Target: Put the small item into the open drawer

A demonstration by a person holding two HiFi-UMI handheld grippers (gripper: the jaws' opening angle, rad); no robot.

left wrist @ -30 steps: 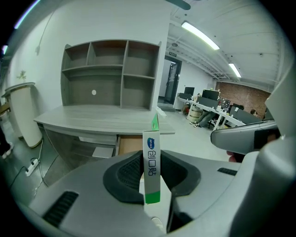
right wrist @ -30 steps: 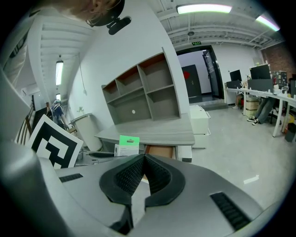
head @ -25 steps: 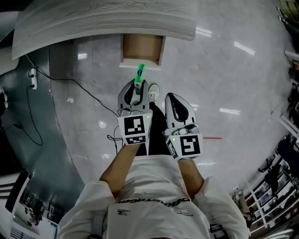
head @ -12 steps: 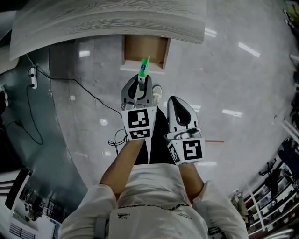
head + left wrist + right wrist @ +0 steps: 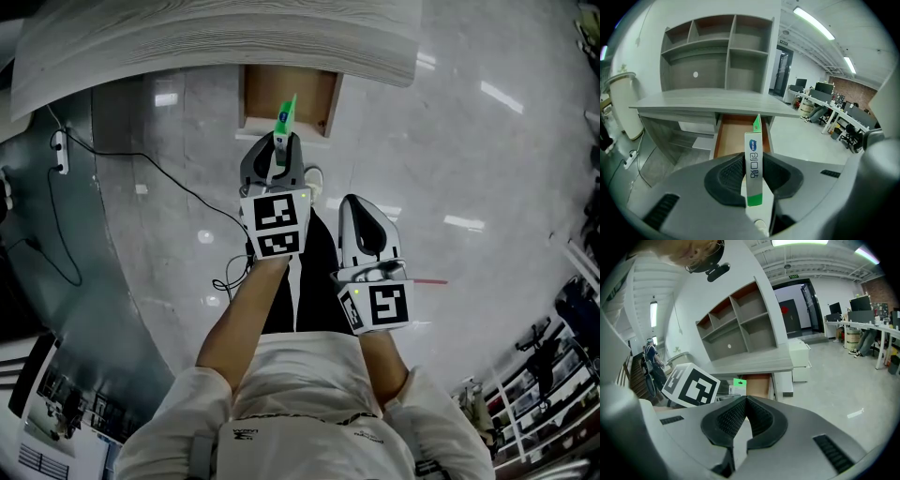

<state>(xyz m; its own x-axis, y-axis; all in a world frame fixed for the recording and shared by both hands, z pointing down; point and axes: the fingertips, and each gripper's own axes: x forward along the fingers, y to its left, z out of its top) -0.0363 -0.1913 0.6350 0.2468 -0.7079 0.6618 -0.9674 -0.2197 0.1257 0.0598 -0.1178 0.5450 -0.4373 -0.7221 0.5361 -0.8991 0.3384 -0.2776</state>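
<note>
From overhead, the head view has the left gripper (image 5: 278, 142) reaching toward the open drawer (image 5: 265, 94), which juts out from under the grey desktop (image 5: 216, 37). A slim green-and-white carton (image 5: 284, 120) stands out past the jaw tips, and its green end overlaps the drawer's front in this view. The right gripper (image 5: 363, 208) hangs beside the left one, over the bare floor (image 5: 469, 141).

Along the left gripper view, the jaws are clamped on the carton (image 5: 753, 161) by its lower half, with the pads against both broad faces. Its free upper end points at the wooden drawer floor (image 5: 733, 136) and looks not yet inside.

The right gripper view shows that claw pinched together with nothing between the pads. The carton's green top (image 5: 738, 382) and the drawer (image 5: 758, 385) sit ahead, next to the left gripper's marker cube (image 5: 691, 385).

Likely trouble: if the carton is brought in too flat, its long free end could knock the drawer front or the overhanging desktop and twist in the pads. Letting go short of the opening would drop it on the floor.
</note>
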